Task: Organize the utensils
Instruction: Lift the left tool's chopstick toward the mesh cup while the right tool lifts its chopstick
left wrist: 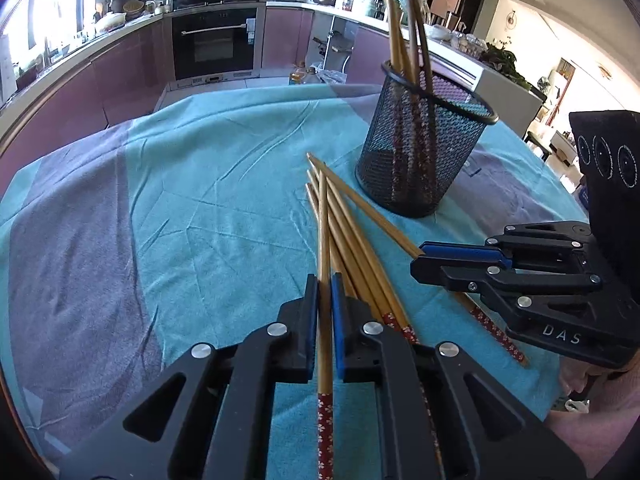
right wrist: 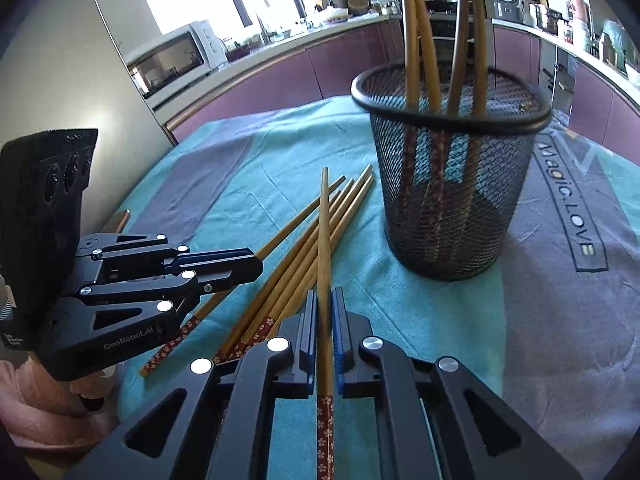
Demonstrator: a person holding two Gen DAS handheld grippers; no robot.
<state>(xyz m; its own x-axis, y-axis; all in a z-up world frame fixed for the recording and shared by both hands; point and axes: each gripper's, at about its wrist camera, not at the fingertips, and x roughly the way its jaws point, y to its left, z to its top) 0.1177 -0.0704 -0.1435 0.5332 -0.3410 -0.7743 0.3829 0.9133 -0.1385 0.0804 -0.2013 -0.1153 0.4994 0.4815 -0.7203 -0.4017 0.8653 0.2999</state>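
Bamboo chopsticks with red flowered handles lie fanned point(left wrist: 352, 248) on our teal-covered desk point(left wrist: 200, 200) beside the black mesh cup point(left wrist: 424, 140). Our left tongs point(left wrist: 324, 296) and right tongs point(right wrist: 325, 312) each pinch one stiff, light, slippery stick near its handle.

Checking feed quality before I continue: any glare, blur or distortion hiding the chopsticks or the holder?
Left wrist view: window glare at far left, fisheye bending the counters; mesh holder and loose chopsticks sharp. Right wrist view: bright windows above, holder rim slightly smeared, chopsticks clear.
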